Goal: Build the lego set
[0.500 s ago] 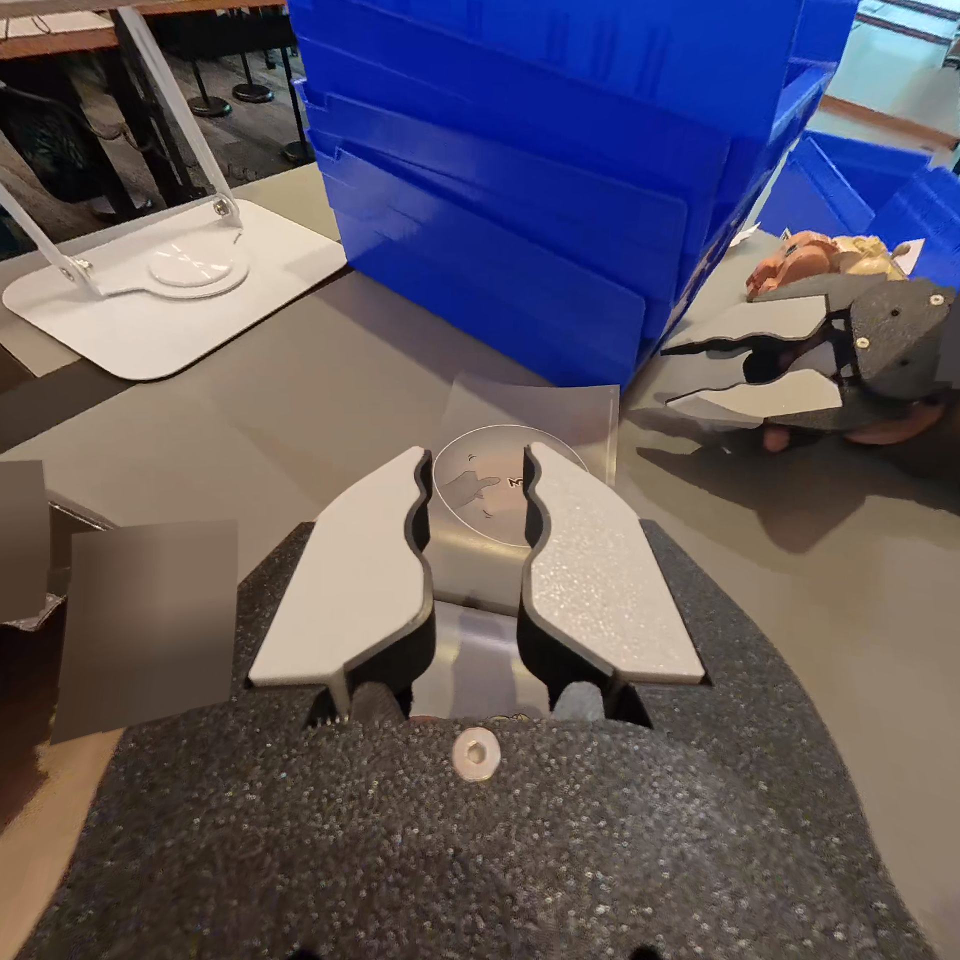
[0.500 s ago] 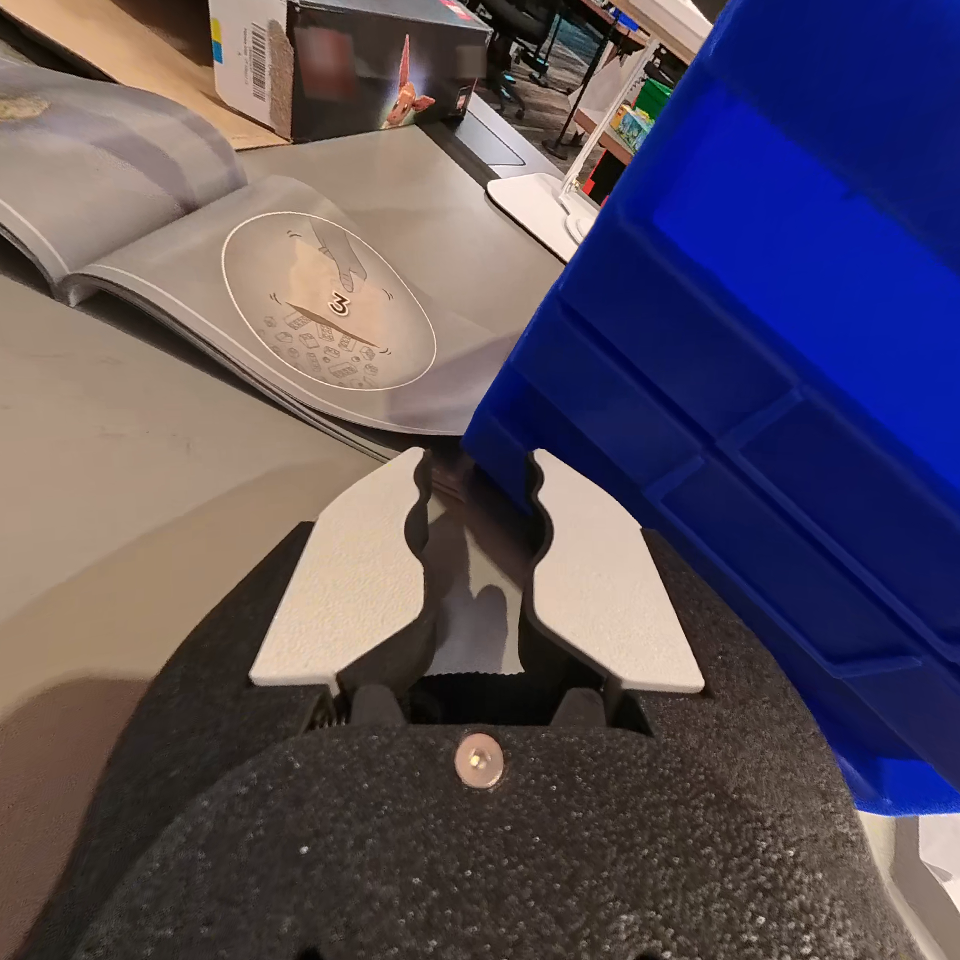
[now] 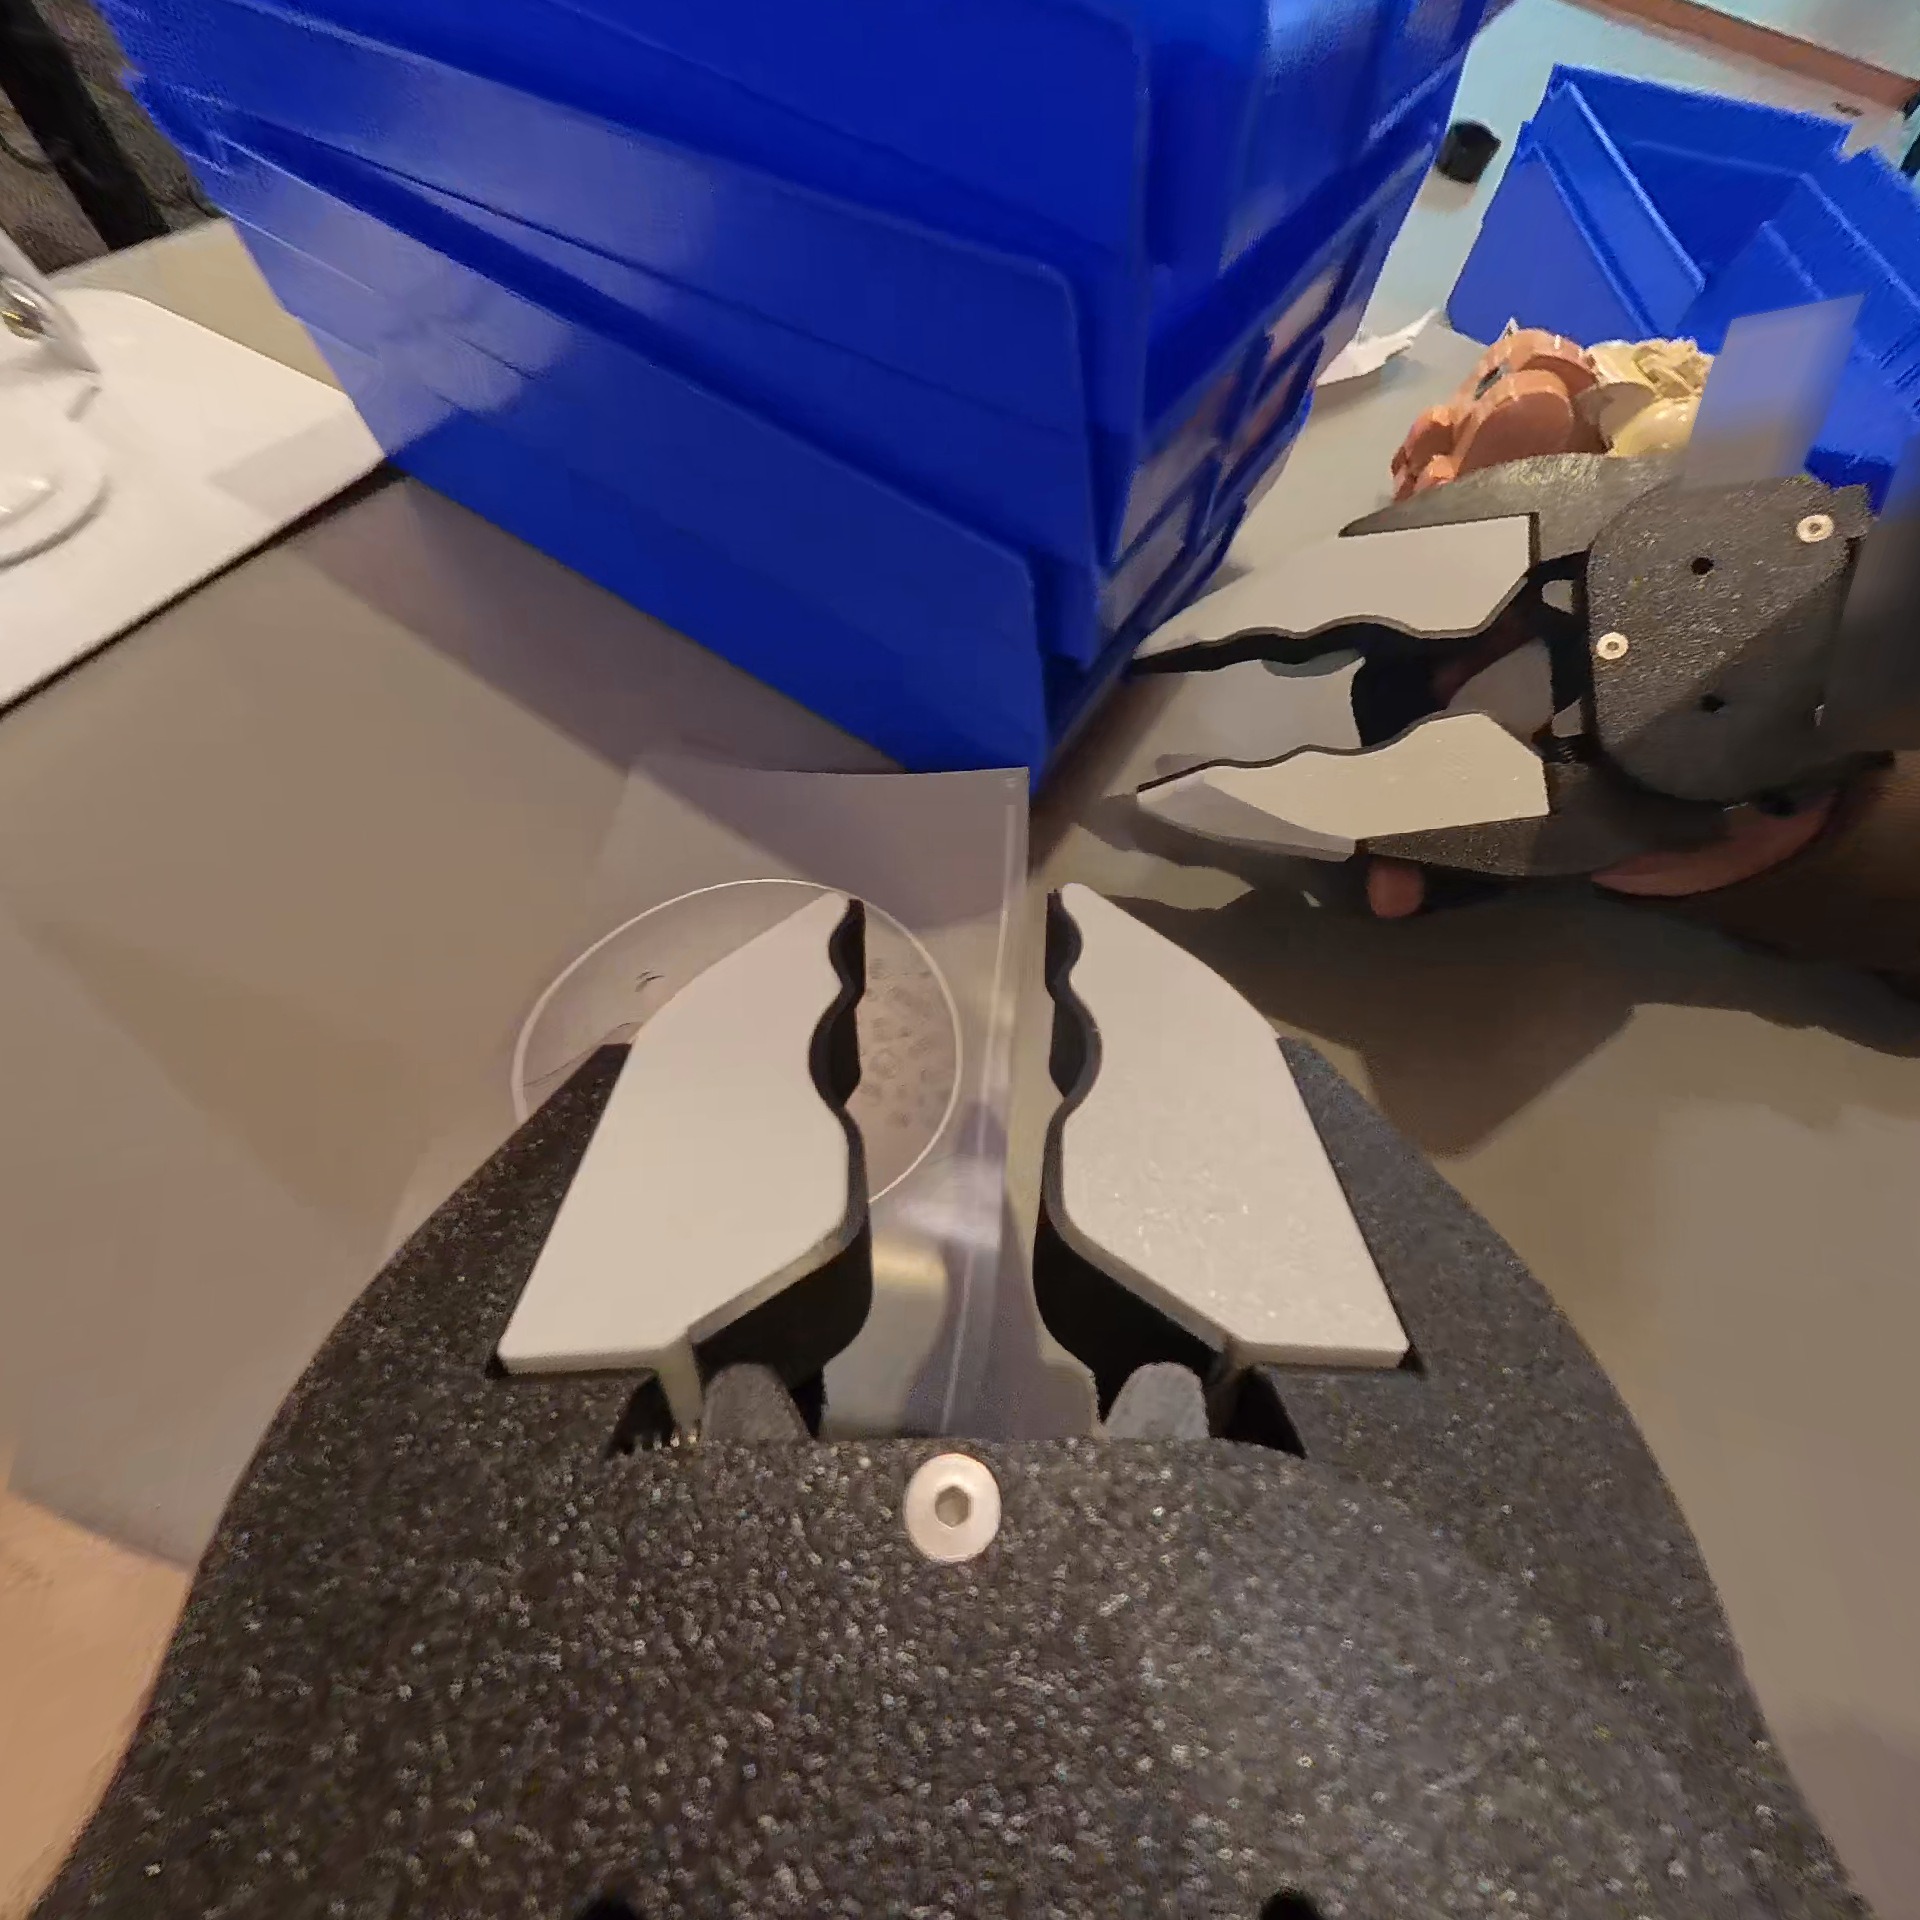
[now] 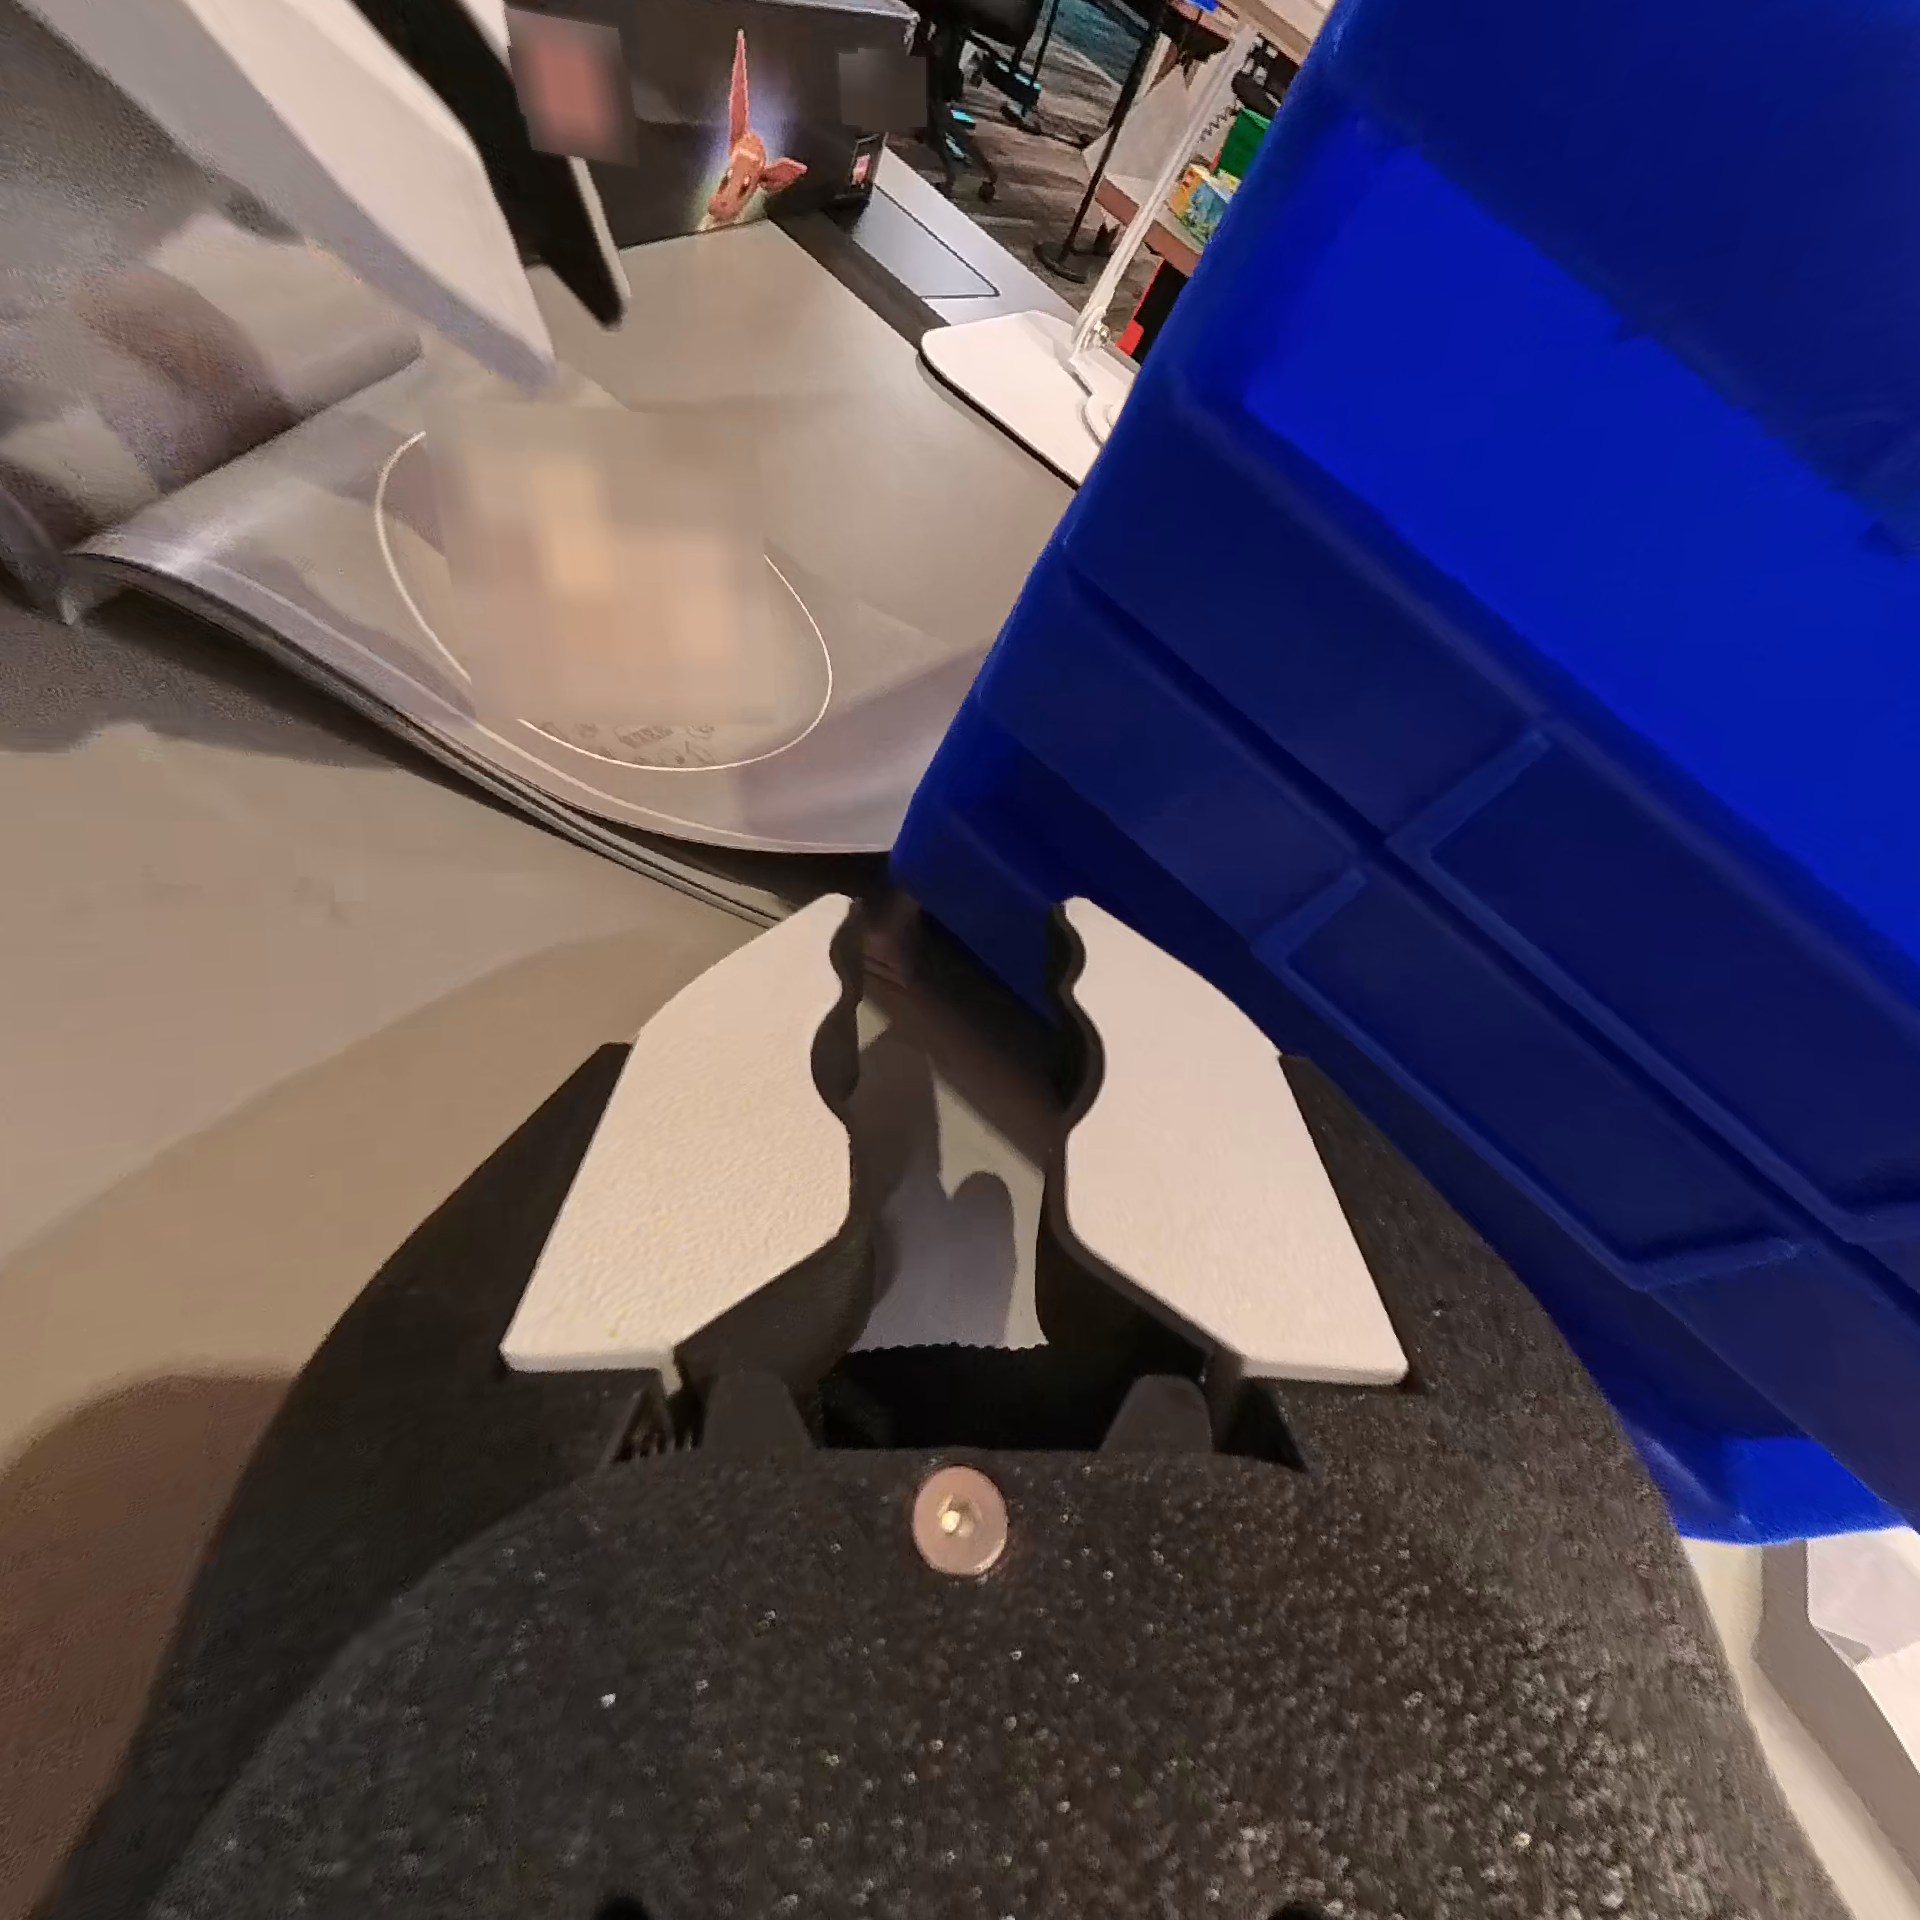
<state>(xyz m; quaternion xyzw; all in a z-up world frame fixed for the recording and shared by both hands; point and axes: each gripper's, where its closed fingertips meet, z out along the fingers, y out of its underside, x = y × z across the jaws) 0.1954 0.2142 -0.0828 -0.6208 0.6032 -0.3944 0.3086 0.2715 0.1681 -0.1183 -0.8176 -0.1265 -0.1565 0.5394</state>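
Observation:
The open instruction booklet (image 3: pixel 727 997) lies on the grey table, its far corner against the stack of blue bins (image 3: pixel 727 312). My left gripper (image 3: pixel 951 914) is open above it, and a page (image 3: pixel 831 831) curls up with its edge standing between the fingers. My right gripper (image 3: pixel 1138 727) is open and empty, its tips at the bin stack's lower corner. In the right wrist view, the right gripper (image 4: pixel 956 914) sits at the booklet's corner (image 4: pixel 675 758) beside the bins (image 4: pixel 1455 623). A partly built orange and cream model (image 3: pixel 1507 405) stands behind the right gripper.
The set's box (image 4: pixel 748 135) stands at the far side of the table. A white lamp base (image 3: pixel 156 395) lies left of the bins. More blue bins (image 3: pixel 1662 208) stand at the back right. A white paper lies under the right gripper. My hands' fingertips stand some 10 cm from each other.
My left gripper has moved forward and right over the booklet, and a page edge now stands between its fingers. The right gripper has stayed at the bin corner.

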